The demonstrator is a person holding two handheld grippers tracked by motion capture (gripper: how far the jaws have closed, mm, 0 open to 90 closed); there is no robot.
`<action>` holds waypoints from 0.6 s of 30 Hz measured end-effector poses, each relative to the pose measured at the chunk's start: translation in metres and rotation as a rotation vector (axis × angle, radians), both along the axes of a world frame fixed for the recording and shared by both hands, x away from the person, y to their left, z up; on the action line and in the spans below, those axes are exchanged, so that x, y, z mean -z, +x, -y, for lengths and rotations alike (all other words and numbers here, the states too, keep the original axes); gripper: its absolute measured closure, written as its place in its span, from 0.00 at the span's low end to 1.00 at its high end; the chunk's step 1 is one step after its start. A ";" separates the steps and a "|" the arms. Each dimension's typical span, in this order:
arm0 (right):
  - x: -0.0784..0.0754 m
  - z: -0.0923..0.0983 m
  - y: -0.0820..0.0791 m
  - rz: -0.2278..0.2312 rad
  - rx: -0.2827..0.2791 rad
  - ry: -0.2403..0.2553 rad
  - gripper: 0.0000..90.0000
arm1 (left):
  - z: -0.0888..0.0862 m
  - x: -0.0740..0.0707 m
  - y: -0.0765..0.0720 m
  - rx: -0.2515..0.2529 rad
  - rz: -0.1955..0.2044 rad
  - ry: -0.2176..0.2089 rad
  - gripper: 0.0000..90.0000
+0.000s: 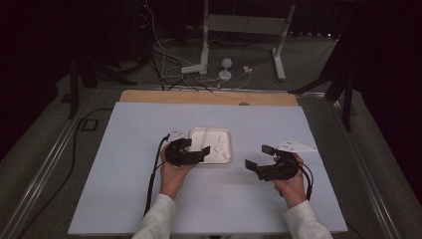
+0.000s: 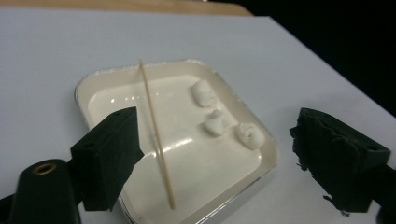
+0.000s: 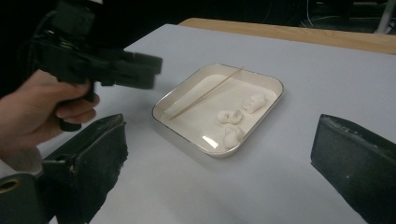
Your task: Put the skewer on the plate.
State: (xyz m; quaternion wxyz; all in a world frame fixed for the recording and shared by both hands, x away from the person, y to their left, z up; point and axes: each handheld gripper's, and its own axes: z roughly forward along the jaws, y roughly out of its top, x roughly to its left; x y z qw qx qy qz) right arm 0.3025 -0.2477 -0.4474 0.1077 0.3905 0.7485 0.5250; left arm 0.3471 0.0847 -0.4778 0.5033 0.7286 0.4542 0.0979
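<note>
A white square tray (image 1: pixel 211 130) sits mid-table. Inside it are three white lumps (image 2: pixel 215 123) and a thin wooden skewer (image 2: pixel 156 135), which lies loose across the tray floor with its far end on the rim. My left gripper (image 1: pixel 196 148) hovers over the tray's near-left edge. It is open (image 2: pixel 217 122), and its pads touch neither the skewer nor the lumps. My right gripper (image 1: pixel 259 157) hangs to the right of the tray, above the bare table. It too is open (image 3: pixel 222 128), with nothing between its jaws. The tray (image 3: pixel 187 136) lies ahead of it.
The pale blue-grey tabletop (image 1: pixel 124 164) extends wide around the tray. A wooden strip (image 1: pixel 209 97) runs along its far edge. Beyond the table stand a white frame (image 1: pixel 204 45) and loose cables (image 1: pixel 169 69) on the floor. A cable (image 1: pixel 151 174) trails from the left gripper.
</note>
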 end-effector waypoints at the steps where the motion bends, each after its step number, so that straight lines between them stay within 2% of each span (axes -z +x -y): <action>1: 0.000 0.000 0.000 -0.001 0.001 0.000 0.04 | -0.002 -0.003 -0.002 0.012 0.010 -0.003 0.11; 4: 0.001 0.000 -0.001 -0.003 0.002 -0.002 0.04 | -0.009 -0.010 -0.008 0.027 0.037 -0.031 0.07; 9: 0.002 -0.001 -0.002 0.001 0.002 -0.007 0.04 | -0.023 -0.021 -0.014 0.017 0.074 -0.068 0.03; 14: 0.003 0.001 -0.005 0.004 0.007 -0.017 0.04 | -0.036 -0.029 -0.024 0.012 0.140 -0.035 0.02; 18: 0.004 0.006 -0.007 -0.002 0.024 -0.022 0.04 | -0.048 -0.035 -0.032 0.013 0.187 -0.043 0.02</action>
